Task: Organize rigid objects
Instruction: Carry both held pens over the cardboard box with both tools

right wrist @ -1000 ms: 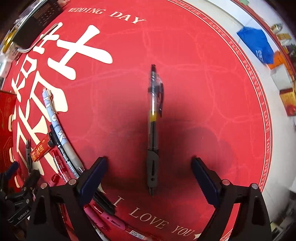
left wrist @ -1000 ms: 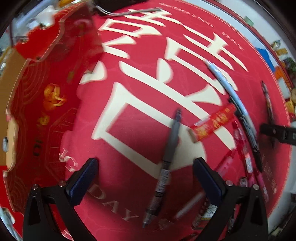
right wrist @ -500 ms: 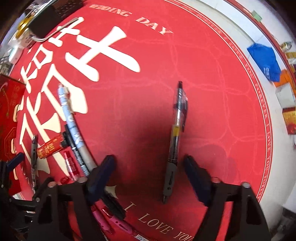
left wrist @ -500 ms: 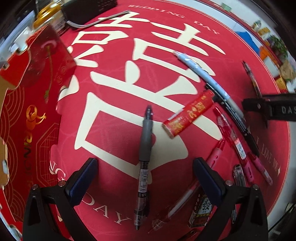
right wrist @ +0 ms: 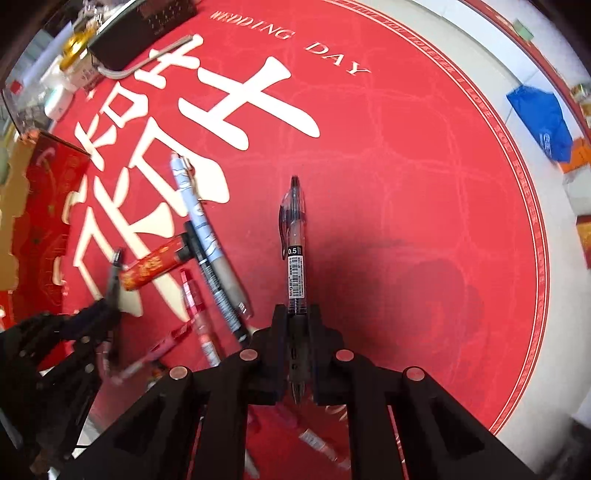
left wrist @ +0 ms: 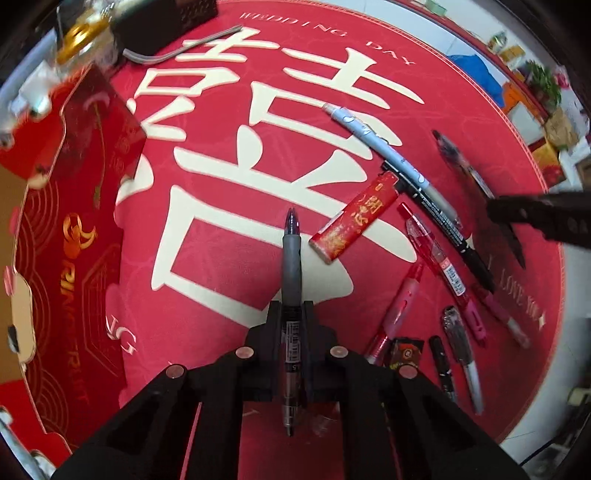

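Note:
My left gripper [left wrist: 291, 308] points down at a round red mat [left wrist: 221, 155], its jaws closing, pads pressing on the clear barrel of a grey-grip pen [left wrist: 291, 258]. My right gripper [right wrist: 297, 312] is closing too, pads clamped on a clear black pen [right wrist: 295, 240] marked 0.5. Both pens run straight along the fingers. Loose on the mat lie a red lighter [left wrist: 354, 221], a light blue pen [left wrist: 380, 147], a black marker [left wrist: 439, 218], red and pink pens [left wrist: 432, 254] and several smaller ones [left wrist: 458, 339].
A red printed gift box [left wrist: 74, 240] stands open at the mat's left edge. A black case [left wrist: 166, 18] and a gold-capped jar [left wrist: 79, 40] sit at the far rim. A blue bag [right wrist: 539, 122] and small boxes lie on the floor beyond the mat.
Both grippers stood open over their pens; now each has shut on its pen. The left view has shifted, with the loose pens now further into the picture.

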{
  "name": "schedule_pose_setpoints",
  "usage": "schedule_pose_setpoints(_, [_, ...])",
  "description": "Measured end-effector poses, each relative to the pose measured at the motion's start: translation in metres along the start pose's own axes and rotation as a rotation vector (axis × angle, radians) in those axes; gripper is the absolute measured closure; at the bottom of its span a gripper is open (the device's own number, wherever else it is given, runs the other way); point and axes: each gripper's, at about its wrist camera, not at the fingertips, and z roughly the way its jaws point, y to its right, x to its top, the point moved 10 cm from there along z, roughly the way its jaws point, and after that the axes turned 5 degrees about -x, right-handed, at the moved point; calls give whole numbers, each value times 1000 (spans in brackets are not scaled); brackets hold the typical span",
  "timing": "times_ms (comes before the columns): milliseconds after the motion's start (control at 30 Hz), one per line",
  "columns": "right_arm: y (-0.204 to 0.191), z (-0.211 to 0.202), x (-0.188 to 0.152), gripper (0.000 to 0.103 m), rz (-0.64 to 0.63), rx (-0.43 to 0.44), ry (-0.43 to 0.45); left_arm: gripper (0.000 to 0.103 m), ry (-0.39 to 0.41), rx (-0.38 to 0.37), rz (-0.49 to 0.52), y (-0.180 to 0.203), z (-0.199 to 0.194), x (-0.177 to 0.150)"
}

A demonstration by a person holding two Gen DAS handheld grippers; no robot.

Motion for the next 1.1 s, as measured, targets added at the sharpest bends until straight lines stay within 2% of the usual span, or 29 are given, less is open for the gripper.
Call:
schedule_pose_setpoints(100, [2,-12,-16,92,57,41,1,93,0,9,2,1,-1,-2])
schedule_pose_setpoints(267, [20,-25,-36,92,129,93,-11,92,21,65,35,12,2,-1])
schedule_pose_setpoints(433, [32,-18,-43,92,153,91,-48,92,58,124,70,29,1,2])
schedule_pose_setpoints(533, [36,0,-33,92,135,46,-72,92,78,138,84,39,1,1])
schedule_pose_setpoints(667, [39,21,-21,92,108,-20,-95,92,80,132,94,24,-9,-16])
schedule_pose_setpoints(733, [37,21,-13,92,77,-48,-67,92,82,135,93,28,-8,-17])
schedule_pose_setpoints(800, [32,21,-9,92,11,-95,-65,92,85,143,96,28,-7,-16])
schedule_pose_setpoints(867, [29,22,-8,92,-21,-105,-74,92,87,154,101,25,-8,-18])
schedule_pose_setpoints(967, [30,20,-12,92,-17,-99,-92,93,73,146,85,26,-6,-17])
schedule_pose_setpoints(1033, [29,10,-17,92,6,-52,-70,93,51,102,32,22,-6,-17])
schedule_pose_setpoints(1100, [22,-3,-27,92,31,-2,-59,93,51,105,8,17,-9,-18])
